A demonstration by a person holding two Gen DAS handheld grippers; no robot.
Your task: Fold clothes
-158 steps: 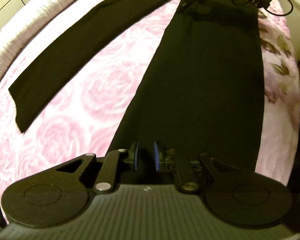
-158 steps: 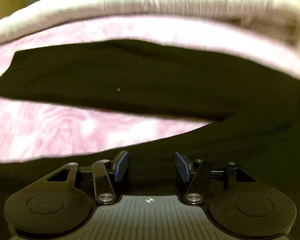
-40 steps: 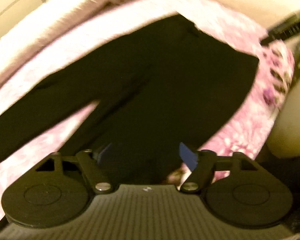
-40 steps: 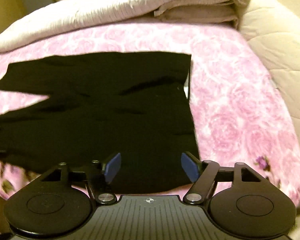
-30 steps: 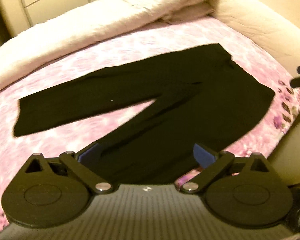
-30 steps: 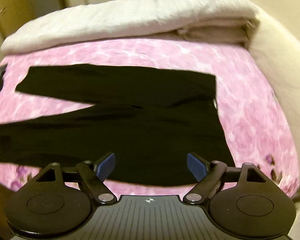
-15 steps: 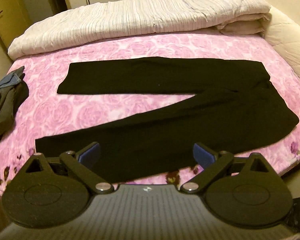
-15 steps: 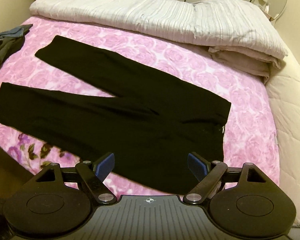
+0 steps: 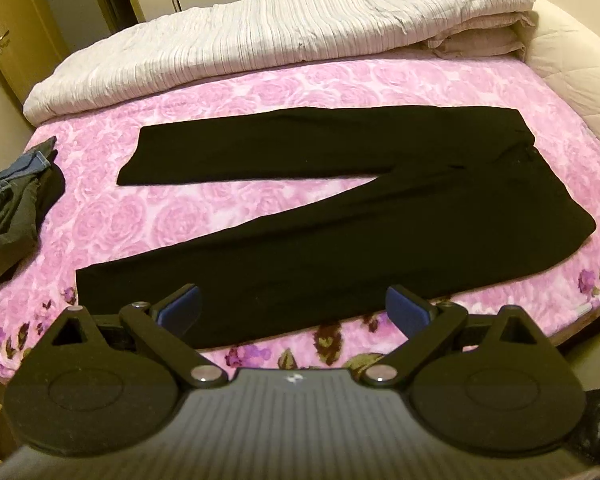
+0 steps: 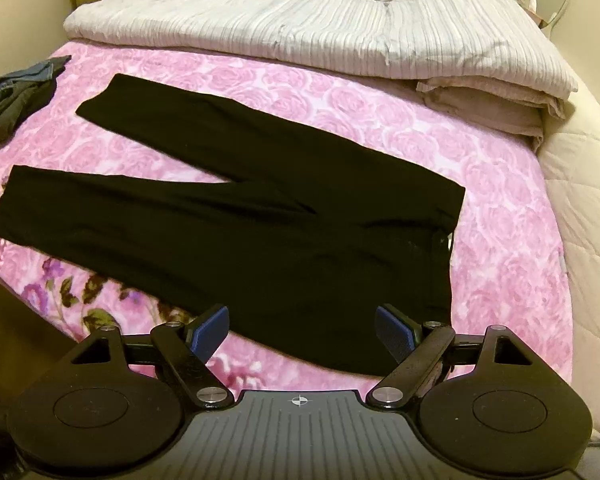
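From the left wrist, we see the left gripper (image 9: pixel 292 312) with its blue pads spread wide and nothing between them. The pair of black, soft-fabric trousers (image 9: pixel 340 216) lies flat ahead of the jaws on the pink rose-print bedspread (image 9: pixel 228 92), legs splayed in a V, the near leg's lower edge just beyond the pads. To fold well, we judge we should bring the far leg over the near one, pinching hem and waistband together so the seams line up (a single-layer pinch would drag the cloth crooked). A crumpled grey-and-blue garment (image 9: pixel 16 204) sits well off to the left of the jaws.

From the right wrist, the right gripper (image 10: pixel 302 334) is likewise spread and empty, with the waistband end of the trousers just ahead of the right pad. A rolled white ribbed duvet (image 10: pixel 300 20) lies far beyond.

Against the frames about five seconds back, both grippers have pulled away from the cloth: then the left jaws were nearly together right over the fabric, and now both stand back with the whole garment in sight.
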